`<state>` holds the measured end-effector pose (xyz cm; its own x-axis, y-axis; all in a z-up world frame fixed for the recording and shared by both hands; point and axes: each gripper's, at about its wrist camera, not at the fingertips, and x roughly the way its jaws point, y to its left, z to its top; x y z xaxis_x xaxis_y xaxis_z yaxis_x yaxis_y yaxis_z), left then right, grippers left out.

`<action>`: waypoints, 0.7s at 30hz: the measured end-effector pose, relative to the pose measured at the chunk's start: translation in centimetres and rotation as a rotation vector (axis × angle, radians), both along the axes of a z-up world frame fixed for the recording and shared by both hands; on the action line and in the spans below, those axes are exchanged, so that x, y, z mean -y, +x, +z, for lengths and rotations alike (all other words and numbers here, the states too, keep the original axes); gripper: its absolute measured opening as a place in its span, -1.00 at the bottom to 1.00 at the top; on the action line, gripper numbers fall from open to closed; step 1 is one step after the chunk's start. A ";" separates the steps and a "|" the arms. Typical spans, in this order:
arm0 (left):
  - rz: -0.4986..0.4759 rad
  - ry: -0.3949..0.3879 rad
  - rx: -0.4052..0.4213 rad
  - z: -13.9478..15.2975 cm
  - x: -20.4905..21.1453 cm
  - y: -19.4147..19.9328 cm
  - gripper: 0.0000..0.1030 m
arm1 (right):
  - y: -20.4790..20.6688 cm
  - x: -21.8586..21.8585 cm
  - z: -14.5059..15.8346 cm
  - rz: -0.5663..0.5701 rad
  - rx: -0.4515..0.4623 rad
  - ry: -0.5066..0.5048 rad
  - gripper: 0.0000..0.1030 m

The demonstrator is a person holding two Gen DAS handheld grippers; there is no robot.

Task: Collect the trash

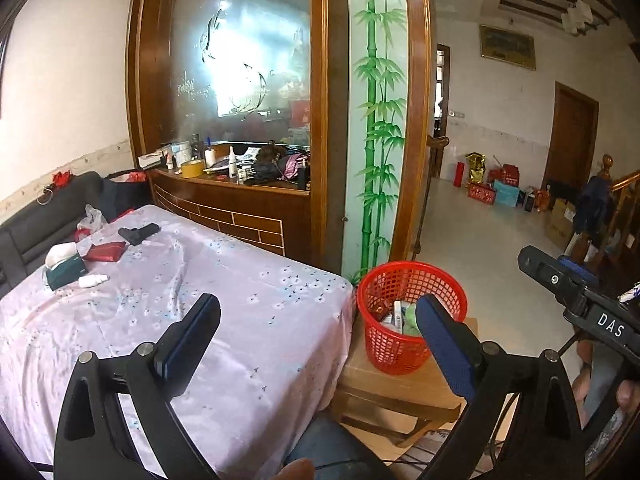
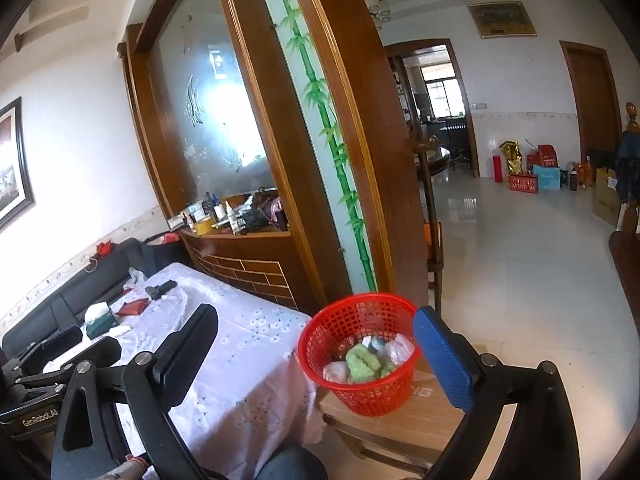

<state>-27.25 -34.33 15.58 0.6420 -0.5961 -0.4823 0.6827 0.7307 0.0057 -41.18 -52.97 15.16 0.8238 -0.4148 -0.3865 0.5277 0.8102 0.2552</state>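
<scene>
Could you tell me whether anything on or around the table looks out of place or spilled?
Nothing is spilled. The red basket stands upright on a cardboard box beside the table, with trash inside. A small white bottle lies on its side near the tissue box.

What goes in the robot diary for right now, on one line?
left gripper: open, empty | right gripper: open, empty | red basket: holds trash
</scene>
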 end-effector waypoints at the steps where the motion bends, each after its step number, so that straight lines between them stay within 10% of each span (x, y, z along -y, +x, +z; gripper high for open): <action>1: 0.000 0.003 0.003 0.0 0.0 -0.1 0.89 | 0.1 0.0 -0.1 -0.001 -0.007 0.000 0.94; 21: -0.017 0.040 -0.019 -0.9 1.1 0.2 0.89 | -0.7 0.4 -0.1 -0.021 -0.019 0.015 0.94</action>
<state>-27.09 -35.42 14.70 0.6223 -0.5867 -0.5182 0.6951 0.7186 0.0211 -41.84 -53.40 15.04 0.8076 -0.4257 -0.4082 0.5492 0.7951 0.2573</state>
